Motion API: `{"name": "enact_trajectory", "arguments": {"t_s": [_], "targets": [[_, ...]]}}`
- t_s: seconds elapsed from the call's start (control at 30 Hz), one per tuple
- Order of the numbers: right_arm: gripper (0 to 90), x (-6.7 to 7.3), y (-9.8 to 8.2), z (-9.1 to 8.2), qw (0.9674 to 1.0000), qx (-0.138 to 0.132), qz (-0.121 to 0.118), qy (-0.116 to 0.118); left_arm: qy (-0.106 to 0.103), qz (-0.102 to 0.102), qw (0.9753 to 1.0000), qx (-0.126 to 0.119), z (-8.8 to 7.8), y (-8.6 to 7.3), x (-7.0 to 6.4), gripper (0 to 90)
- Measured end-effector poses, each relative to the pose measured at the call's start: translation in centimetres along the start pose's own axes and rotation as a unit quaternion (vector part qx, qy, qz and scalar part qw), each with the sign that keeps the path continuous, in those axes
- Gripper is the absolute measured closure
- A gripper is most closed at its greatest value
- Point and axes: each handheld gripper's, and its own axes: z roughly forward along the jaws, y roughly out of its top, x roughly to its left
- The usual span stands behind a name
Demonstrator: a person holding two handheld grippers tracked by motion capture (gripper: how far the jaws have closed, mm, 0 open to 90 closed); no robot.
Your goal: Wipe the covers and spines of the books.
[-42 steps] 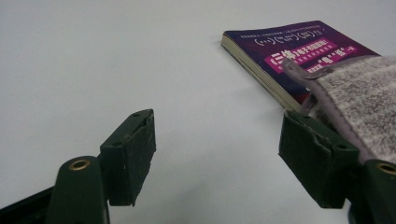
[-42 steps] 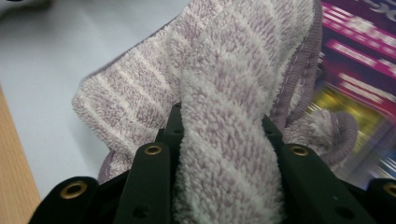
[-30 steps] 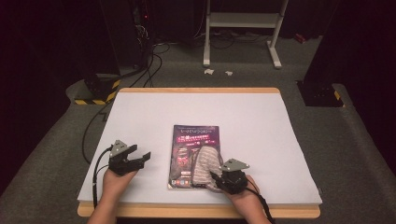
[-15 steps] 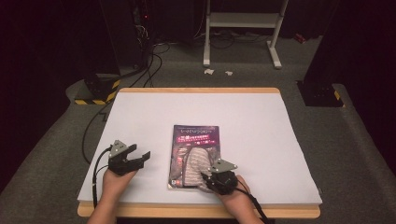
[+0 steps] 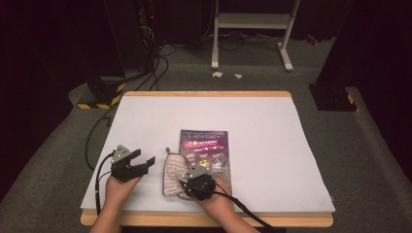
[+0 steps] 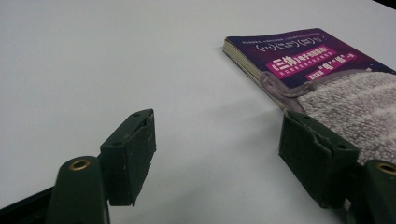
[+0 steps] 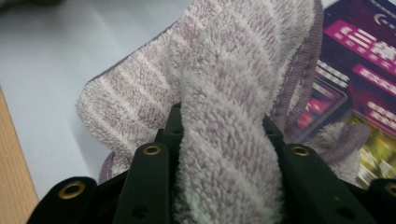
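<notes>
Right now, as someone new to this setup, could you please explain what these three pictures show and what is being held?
No robot here: a person holds a hand-held tool with two black jaws in each hand. The wide picture comes from a fixed camera above the white table, with the person's forearms entering at the bottom. The other two come from small cameras riding on each tool, looking along its jaws. On the table lies a purple book, and a striped fluffy cloth lies partly over its near left corner. The right gripper is pinching a fold of that cloth, which bulges up between its jaws in the right gripper view. The left gripper rests beside the cloth with jaws wide apart, holding nothing.
</notes>
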Motion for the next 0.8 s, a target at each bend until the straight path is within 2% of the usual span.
{"name": "enact_trajectory", "arguments": {"t_s": [0.1,0.37,0.6,0.8], "targets": [[66.0,-0.3,0.3,0.3,1.0000,0.002,0.006,0.006,-0.001,0.003,1.0000,0.003,0.1,0.0,-0.1,27.6],[66.0,-2.5,-0.7,-0.7,0.9995,0.003,0.028,-0.012,-0.002,0.006,1.0000,0.007,0.1,-0.1,-0.2,27.5],[65.9,-5.5,-2.9,-2.9,0.9970,0.001,0.058,-0.052,-0.003,0.006,0.9999,0.010,0.2,-0.1,-0.2,27.3],[66.0,-8.5,-5.0,-5.2,0.9914,0.002,0.095,-0.089,-0.002,0.007,0.9999,0.008,0.3,-0.1,-0.2,27.3]]}}
